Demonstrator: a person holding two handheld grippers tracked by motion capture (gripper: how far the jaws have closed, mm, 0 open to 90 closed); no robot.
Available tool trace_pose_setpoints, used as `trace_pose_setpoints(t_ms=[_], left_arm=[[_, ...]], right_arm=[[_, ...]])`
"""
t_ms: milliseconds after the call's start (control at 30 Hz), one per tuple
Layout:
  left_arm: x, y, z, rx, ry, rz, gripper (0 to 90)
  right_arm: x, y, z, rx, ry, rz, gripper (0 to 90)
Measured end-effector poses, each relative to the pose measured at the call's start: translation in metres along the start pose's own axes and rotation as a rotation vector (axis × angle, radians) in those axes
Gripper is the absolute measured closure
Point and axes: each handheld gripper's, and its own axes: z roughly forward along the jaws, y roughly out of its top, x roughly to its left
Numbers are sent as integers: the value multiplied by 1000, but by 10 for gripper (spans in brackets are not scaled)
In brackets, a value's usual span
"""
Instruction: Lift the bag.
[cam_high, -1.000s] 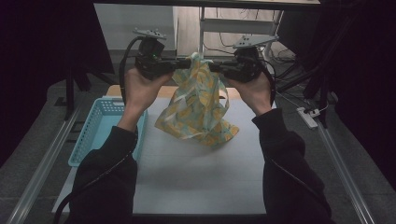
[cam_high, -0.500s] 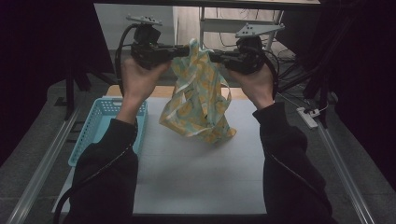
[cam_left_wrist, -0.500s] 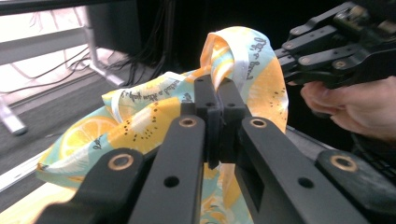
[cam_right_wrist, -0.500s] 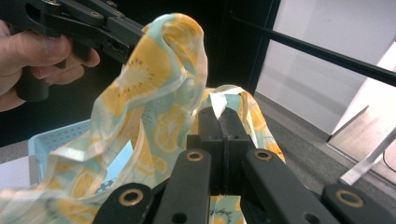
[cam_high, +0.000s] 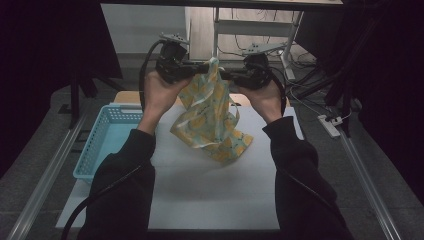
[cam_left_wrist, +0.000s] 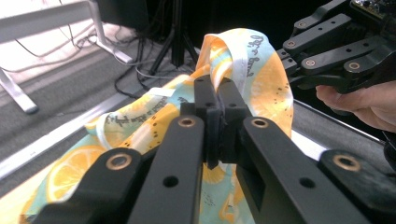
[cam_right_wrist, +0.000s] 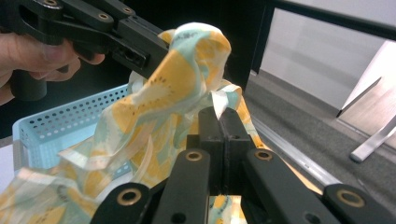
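Observation:
A yellow and pale-blue lemon-print cloth (cam_high: 212, 117) hangs over the white table (cam_high: 200, 190), its lower end resting on the surface. My left gripper (cam_high: 202, 69) is shut on the cloth's top edge from the left. My right gripper (cam_high: 223, 75) is shut on the same top edge from the right, tip to tip with the left. In the left gripper view the jaws pinch a fold of the cloth (cam_left_wrist: 252, 70), with the right gripper (cam_left_wrist: 289, 58) beyond. In the right gripper view the cloth (cam_right_wrist: 187, 79) bunches over the closed jaws, and the left gripper (cam_right_wrist: 140, 53) holds it from above left.
A light blue perforated basket (cam_high: 107, 137) stands at the table's left side, also seen behind the cloth as the basket (cam_right_wrist: 60, 121). Metal rails run along both sides of the table. Stands and cables (cam_high: 300, 75) lie beyond the far edge.
Both grippers rose with the cloth, then came back down a little. The cloth stays gripped at its top and hangs more stretched out.

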Motion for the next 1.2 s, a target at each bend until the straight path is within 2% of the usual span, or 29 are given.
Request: trace_pose_setpoints(t_ms=[167, 567, 700, 833, 967, 1200], left_arm=[[8, -11, 14, 36, -6, -20, 884], [7, -21, 23, 69, 1, 33, 835], [7, -26, 24, 80, 0, 43, 767], [9, -32, 24, 84, 1, 58, 647], [12, -39, 24, 89, -17, 59, 542], [13, -50, 22, 104, 5, 88, 376]], right_arm=[[-3, -11, 9, 33, 0, 26, 891], [-6, -24, 17, 52, -4, 43, 823], [-6, -27, 17, 51, -1, 45, 788], [-6, -29, 17, 52, -2, 52, 712], [-6, -34, 17, 56, 0, 61, 655], [-6, -45, 17, 80, 8, 63, 564]])
